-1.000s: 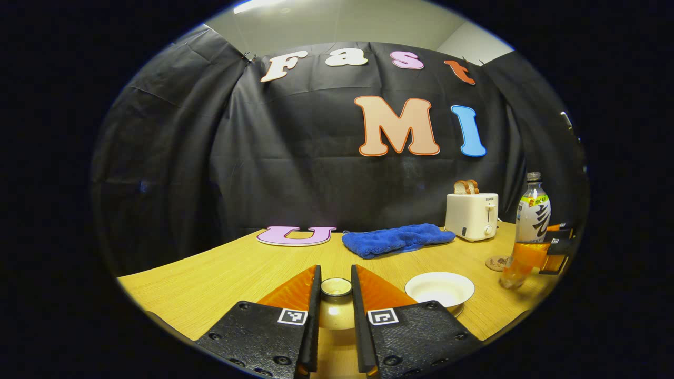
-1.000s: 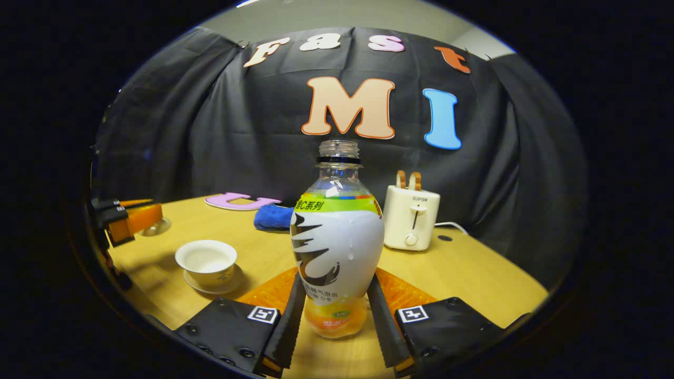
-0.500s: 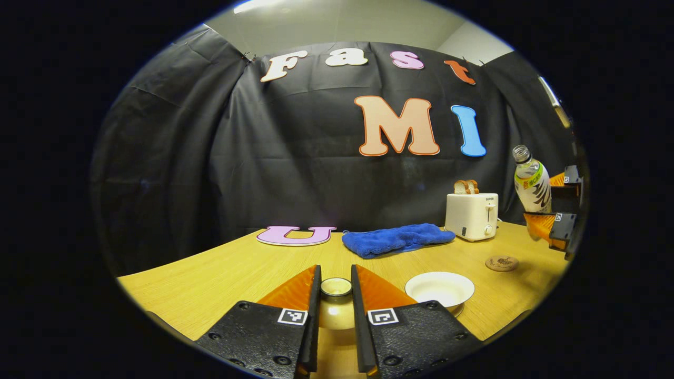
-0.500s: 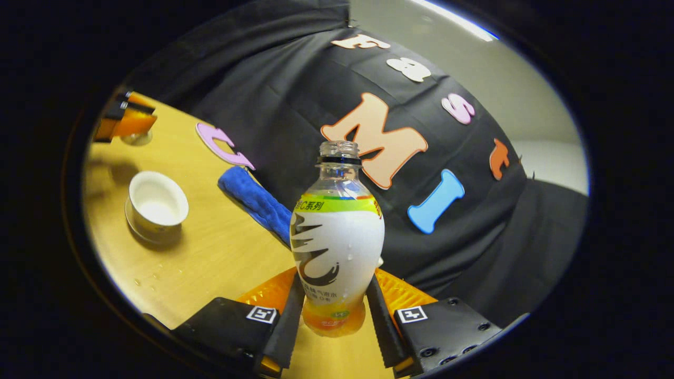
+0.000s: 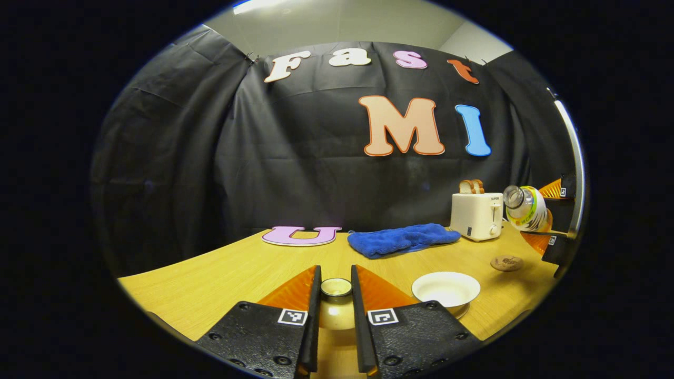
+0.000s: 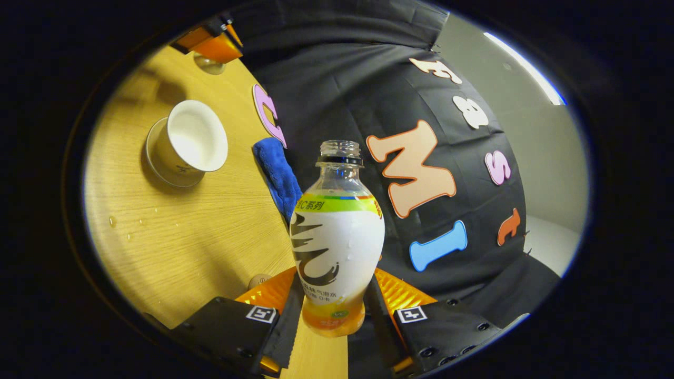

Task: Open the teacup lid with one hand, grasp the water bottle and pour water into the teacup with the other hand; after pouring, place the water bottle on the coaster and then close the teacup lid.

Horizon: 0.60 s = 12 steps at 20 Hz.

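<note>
Two grippers, both pinching: left gripper [image 5: 335, 316] clamps the teacup lid [image 5: 336, 287]; right gripper [image 6: 334, 321] tips the water bottle [image 6: 337, 247] above the teacup [image 6: 188, 138], and water drops [image 6: 112, 220] show there

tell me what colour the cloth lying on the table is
Blue. The cloth shows best in the left gripper view, in front of the toaster.

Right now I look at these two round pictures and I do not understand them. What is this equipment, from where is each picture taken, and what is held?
A person holds two handheld grippers, each with a fisheye camera looking along its fingers. In the left gripper view, the left gripper is closed on the teacup lid; the open teacup, round coaster, blue towel and toaster sit on the wooden table. In the right gripper view, the right gripper clamps the uncapped water bottle, rolled sideways toward the teacup.
</note>
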Tool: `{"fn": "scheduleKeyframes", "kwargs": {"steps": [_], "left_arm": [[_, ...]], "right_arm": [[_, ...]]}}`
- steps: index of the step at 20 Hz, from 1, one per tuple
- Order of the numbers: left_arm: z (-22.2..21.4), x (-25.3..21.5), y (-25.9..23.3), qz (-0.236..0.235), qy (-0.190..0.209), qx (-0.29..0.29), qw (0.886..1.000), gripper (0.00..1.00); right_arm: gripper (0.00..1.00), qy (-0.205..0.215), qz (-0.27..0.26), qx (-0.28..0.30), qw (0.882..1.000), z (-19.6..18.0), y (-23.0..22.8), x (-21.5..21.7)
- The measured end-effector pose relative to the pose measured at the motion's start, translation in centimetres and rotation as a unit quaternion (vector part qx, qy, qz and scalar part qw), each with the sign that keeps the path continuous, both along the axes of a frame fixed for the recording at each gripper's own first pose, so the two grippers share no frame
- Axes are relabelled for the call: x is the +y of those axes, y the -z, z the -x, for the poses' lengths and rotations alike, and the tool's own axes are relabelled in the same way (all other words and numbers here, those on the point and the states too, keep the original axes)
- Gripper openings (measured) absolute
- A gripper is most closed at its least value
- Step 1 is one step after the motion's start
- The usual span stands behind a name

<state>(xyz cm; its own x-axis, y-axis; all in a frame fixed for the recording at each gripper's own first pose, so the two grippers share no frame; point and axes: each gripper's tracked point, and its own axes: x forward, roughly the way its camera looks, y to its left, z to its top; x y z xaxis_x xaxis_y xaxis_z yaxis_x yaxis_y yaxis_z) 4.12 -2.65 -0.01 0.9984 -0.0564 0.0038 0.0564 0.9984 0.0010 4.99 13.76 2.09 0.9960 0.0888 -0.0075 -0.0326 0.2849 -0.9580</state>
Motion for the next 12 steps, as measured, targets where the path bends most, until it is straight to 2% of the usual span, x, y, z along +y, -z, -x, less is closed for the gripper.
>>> {"fn": "scheduleKeyframes", "kwargs": {"steps": [5,12], "left_arm": [[-0.6,2.4,0.2,-0.001,-0.025,0.001,1.0,0.27],[-0.9,3.8,0.1,-0.001,-0.041,0.001,0.999,0.27]], "right_arm": [[0.67,-0.022,0.051,-0.007,0.998,-0.4,0.3,1.9],[0.67,-0.044,0.148,-0.037,0.987,-0.7,0.2,3.5]]}}
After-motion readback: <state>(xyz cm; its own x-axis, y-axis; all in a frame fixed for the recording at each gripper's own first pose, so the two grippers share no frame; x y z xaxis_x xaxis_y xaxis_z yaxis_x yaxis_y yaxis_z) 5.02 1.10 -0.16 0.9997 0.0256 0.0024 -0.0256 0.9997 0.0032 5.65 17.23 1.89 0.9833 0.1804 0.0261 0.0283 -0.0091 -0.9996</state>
